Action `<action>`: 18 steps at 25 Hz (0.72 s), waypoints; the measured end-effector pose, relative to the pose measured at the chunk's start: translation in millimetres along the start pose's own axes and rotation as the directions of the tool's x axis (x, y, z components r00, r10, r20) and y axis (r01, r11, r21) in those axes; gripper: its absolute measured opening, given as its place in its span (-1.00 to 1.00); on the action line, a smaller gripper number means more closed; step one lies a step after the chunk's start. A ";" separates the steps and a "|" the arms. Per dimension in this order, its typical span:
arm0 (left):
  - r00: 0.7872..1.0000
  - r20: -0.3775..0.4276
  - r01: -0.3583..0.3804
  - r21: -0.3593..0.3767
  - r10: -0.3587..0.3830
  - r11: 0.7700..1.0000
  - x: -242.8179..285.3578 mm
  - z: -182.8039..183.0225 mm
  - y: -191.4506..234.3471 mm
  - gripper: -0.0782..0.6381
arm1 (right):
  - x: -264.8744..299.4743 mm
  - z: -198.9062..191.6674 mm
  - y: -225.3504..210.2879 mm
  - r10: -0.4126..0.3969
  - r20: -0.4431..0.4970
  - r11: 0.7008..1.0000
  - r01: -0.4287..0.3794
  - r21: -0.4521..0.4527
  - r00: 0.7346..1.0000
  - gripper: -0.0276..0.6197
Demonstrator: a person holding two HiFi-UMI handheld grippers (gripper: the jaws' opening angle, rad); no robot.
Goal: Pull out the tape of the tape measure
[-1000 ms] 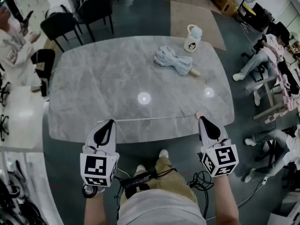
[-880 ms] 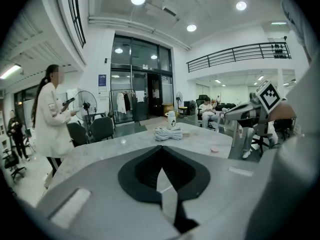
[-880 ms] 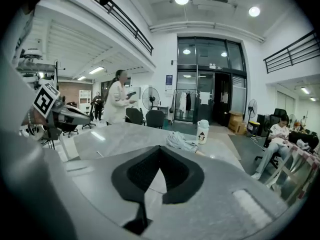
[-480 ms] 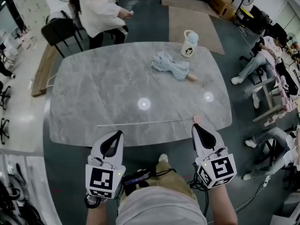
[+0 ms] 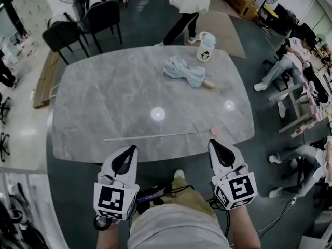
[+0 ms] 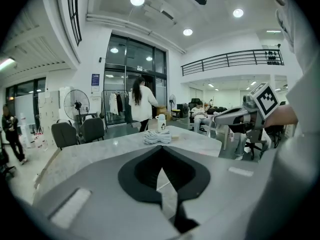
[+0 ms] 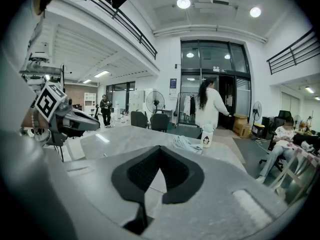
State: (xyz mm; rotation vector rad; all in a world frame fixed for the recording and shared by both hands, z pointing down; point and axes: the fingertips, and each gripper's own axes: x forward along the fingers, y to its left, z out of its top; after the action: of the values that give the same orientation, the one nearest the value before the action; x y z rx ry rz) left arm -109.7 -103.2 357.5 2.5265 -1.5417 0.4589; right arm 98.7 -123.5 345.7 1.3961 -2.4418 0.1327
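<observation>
A thin white tape (image 5: 153, 136) lies drawn out along the near edge of the grey marble table (image 5: 104, 92). At its right end sits the small pinkish tape measure case (image 5: 215, 131). My left gripper (image 5: 130, 149) hangs just off the table's near edge, below the tape's left part, jaws shut and empty. My right gripper (image 5: 211, 142) is off the edge just below the case, also shut on nothing. Neither touches the tape or the case. In the left gripper view the left gripper (image 6: 162, 148) has its jaws meeting; in the right gripper view the right gripper (image 7: 159, 146) does too.
A folded pale umbrella (image 5: 184, 71) and a white mug (image 5: 205, 46) lie at the table's far right. Black chairs (image 5: 78, 27) stand at the far left. A person (image 5: 187, 4) walks behind the table; seated people (image 5: 290, 61) are to the right.
Both grippers have drawn back from the table edge toward me, away from the tape's ends. The tape lies still. A person has walked rightward past the table's far side.
</observation>
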 end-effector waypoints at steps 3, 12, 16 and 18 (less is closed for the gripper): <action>1.000 -0.010 -0.009 -0.006 0.009 1.000 1.8 -1.6 2.2 -0.75 | 1.5 -1.6 -2.4 -0.006 -0.013 1.000 0.006 -0.001 1.000 -0.91; 1.000 -0.021 -0.016 0.006 0.016 1.000 3.3 -4.3 3.4 -0.75 | 5.8 -3.0 0.1 0.005 -0.017 1.000 -0.004 0.021 1.000 -0.91; 1.000 -0.022 -0.014 0.011 0.014 1.000 3.3 -3.8 3.8 -0.75 | 7.2 -2.6 1.1 0.010 -0.019 1.000 -0.010 0.022 1.000 -0.91; 1.000 -0.021 -0.012 0.012 0.012 1.000 3.3 -3.2 3.4 -0.75 | 7.0 -3.2 0.9 0.010 -0.022 1.000 -0.009 0.023 1.000 -0.91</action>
State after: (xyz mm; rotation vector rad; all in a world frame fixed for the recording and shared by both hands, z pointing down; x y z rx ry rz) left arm -111.9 -106.7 361.5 2.5145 -1.5525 0.4966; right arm 95.4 -128.0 351.0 1.3856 -2.4369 0.1777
